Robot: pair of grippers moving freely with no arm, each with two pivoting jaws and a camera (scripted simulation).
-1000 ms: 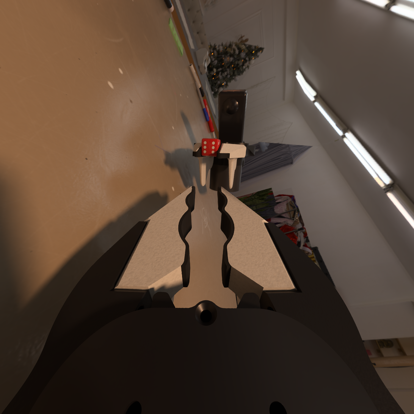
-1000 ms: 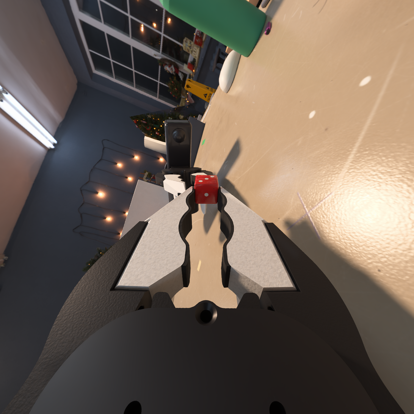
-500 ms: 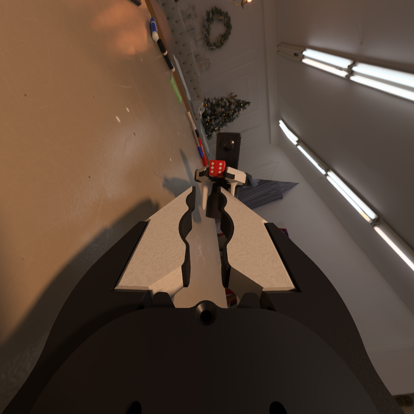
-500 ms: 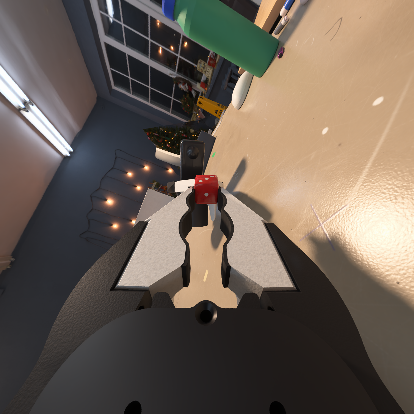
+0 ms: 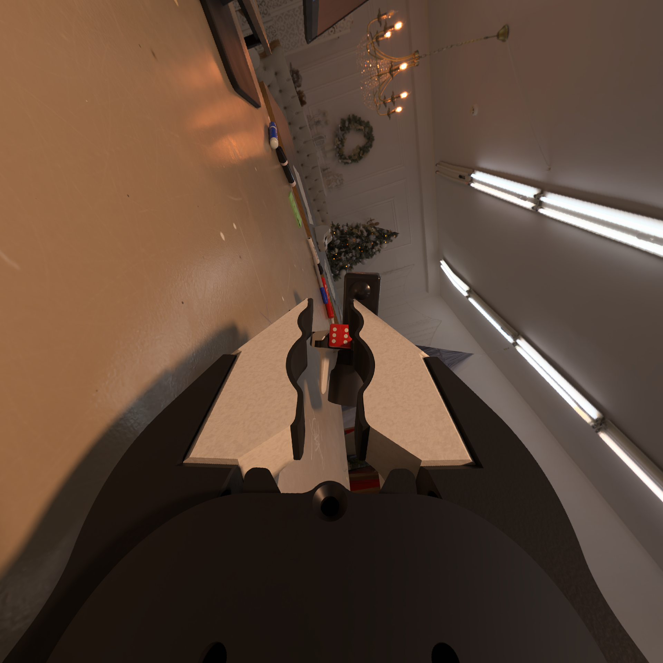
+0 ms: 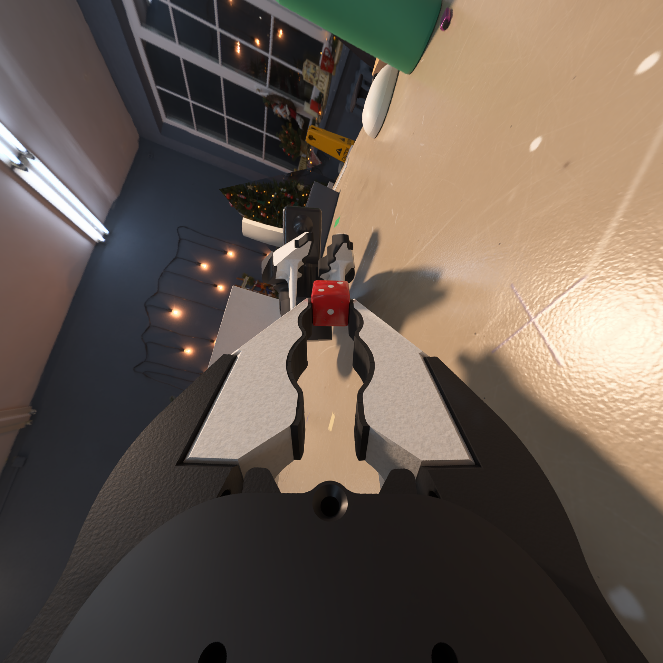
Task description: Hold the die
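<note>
A red die (image 6: 330,308) with white pips is pinched between the fingertips of my right gripper (image 6: 329,305), held just off the tan table (image 6: 502,251). My left gripper (image 5: 332,303) is open and faces the right one head-on. In the left wrist view the die (image 5: 339,335) shows in the gap between the left fingers, with the right gripper's white finger (image 5: 324,369) under it. In the right wrist view the left gripper (image 6: 314,262) sits just beyond the die, jaws apart. I cannot tell whether its fingers touch the die.
A green cylinder (image 6: 376,28) and a white rounded object (image 6: 376,104) stand farther along the table. Several markers (image 5: 283,158) (image 5: 324,294) lie along the table's edge. A dark flat board (image 5: 233,53) lies at the far end.
My left gripper has moved toward the right gripper, so the die now shows between its open fingers. The right gripper keeps its hold on the die.
</note>
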